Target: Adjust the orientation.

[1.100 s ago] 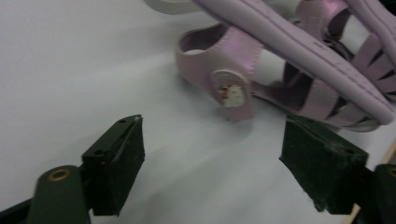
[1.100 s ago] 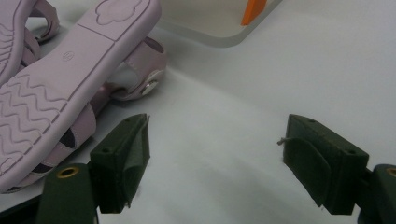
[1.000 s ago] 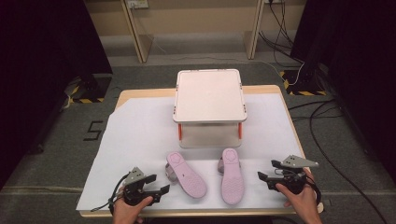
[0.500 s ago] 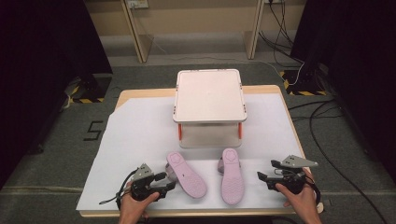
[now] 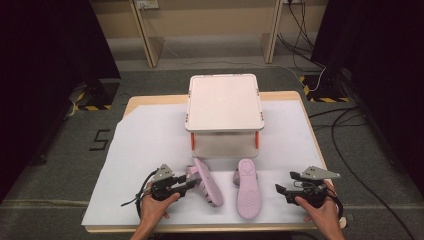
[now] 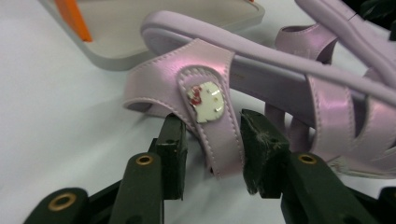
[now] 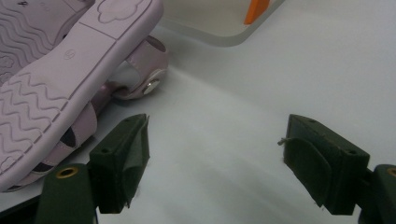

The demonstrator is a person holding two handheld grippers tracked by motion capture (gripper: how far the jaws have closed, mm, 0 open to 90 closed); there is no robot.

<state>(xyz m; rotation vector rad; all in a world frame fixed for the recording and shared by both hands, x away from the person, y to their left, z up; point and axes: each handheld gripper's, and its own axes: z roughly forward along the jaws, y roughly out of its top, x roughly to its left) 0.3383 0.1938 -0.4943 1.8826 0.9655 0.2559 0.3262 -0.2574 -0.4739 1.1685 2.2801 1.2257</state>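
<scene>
Two lilac sandals lie sole-up on the white sheet. My left gripper [image 5: 190,182] has reached the left sandal [image 5: 207,182] from the left. In the left gripper view its jaws have just been closing around the sandal's strap [image 6: 210,116], which bears a small cat badge. The strap lies between the pads, which stand close at its edges; a thin gap remains at the left pad [image 6: 173,149]. My right gripper [image 5: 277,189] stands open on the sheet, to the right of the right sandal [image 5: 248,190]. Its jaws [image 7: 217,154] hold nothing, and that sandal's ribbed sole [image 7: 60,70] lies to their left.
A white two-tier rack [image 5: 225,102] with orange posts stands mid-table just behind the sandals; its lower shelf [image 6: 116,32] is close to the left sandal's toe. The table's front edge [image 5: 215,230] runs just below both hands. Cables lie on the floor at the right.
The left gripper has moved right, up to the left sandal, and its jaws have narrowed around the strap. The right gripper and both sandals have stayed put.
</scene>
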